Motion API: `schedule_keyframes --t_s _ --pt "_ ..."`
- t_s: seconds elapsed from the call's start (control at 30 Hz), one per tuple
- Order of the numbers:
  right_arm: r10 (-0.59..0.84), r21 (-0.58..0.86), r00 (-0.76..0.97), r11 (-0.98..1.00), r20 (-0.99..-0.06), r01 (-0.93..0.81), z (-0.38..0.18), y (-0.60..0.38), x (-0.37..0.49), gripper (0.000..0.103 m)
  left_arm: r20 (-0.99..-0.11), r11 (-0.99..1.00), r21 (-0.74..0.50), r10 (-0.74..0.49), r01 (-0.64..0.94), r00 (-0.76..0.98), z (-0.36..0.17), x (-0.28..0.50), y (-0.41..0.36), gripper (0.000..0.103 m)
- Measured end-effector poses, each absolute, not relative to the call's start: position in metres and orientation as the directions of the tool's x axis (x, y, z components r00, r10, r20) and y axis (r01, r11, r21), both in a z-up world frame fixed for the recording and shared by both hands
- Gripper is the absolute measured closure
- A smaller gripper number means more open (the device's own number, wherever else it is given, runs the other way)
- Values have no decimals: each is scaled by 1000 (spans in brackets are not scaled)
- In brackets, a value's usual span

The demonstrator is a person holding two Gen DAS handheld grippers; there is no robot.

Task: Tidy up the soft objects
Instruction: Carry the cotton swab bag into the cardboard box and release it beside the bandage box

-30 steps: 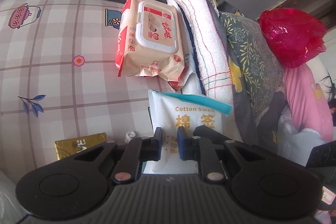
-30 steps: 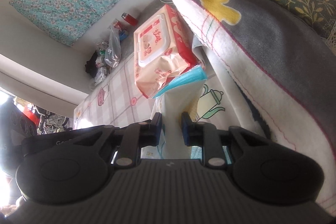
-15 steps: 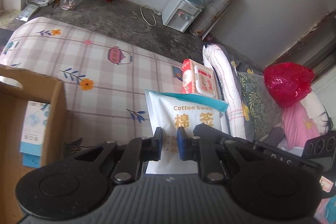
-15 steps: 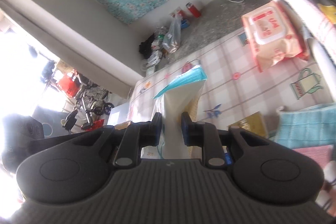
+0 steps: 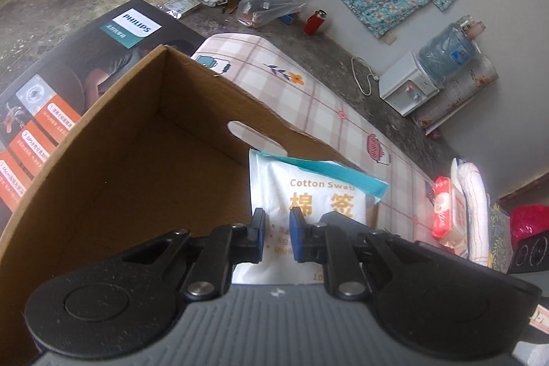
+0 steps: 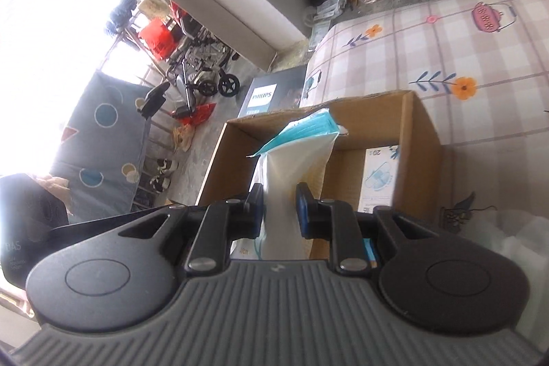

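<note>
Left wrist view, far left: dark Philips product box (image 5: 68, 81) standing beside the bed, against the outside of the cardboard box (image 5: 144, 160). Cardboard box open-topped, brown, with an oval handle cut-out in its far wall; the interior seen from this side is bare cardboard.

Centre: left gripper (image 5: 277, 237) clenched on the lower part of the cotton swab pack (image 5: 319, 194), a white pouch with a teal top strip, held upright at the box's right-hand end, above the rim. Plaid bedsheet (image 5: 326, 112) runs behind.

Right: red-and-white wet wipes pack (image 5: 446, 215) lying on the sheet against a rolled white blanket (image 5: 475, 201); red plastic bag (image 5: 530, 222) at the edge. Water dispenser (image 5: 422, 81) on the floor by the wall.

Right wrist view: right gripper (image 6: 280, 210) also clamped on the same pack, seen edge-on, directly over the open box. Inside the box, at its right side, one flat white-and-blue packet (image 6: 379, 177) lies on the bottom; what it contains cannot be read.
</note>
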State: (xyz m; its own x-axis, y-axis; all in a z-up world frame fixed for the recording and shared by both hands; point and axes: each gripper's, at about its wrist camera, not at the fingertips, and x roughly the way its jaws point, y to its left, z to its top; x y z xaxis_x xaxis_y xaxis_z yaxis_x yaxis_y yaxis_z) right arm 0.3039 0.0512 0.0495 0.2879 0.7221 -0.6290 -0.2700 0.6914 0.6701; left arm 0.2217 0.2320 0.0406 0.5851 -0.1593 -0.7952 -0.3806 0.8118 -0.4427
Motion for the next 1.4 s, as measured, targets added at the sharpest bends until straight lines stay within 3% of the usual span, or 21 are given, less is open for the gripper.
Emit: schedule_keyframes --t_s 0.43,0.7,0.83,0.9,1.03,1.1,1.4 --pt "560 497 221 820 -798 -283 -19 149 337 81 -873 748 -403 -140 -528 467 -51 260 286 87" --pt "622 516 287 774 -729 -366 21 106 320 80 -878 806 -361 -124 -468 463 -38 259 266 56" --pt "641 516 335 761 -691 -392 44 69 302 79 -878 802 -376 -149 -464 455 -37 268 255 49" --pt "645 516 351 759 -678 -397 53 50 293 79 -879 810 -372 -150 -453 452 -36 271 249 39" --pt "652 520 372 755 -661 -400 61 20 280 77 -904 848 -316 -132 -426 407 -44 279 235 36" --pt "649 521 379 758 -659 -393 61 9 276 77 -915 863 -284 -114 -417 388 -50 281 230 29" --pt "637 524 369 769 -677 -366 52 -11 268 77 -942 910 -174 -43 -377 333 -60 286 233 30"
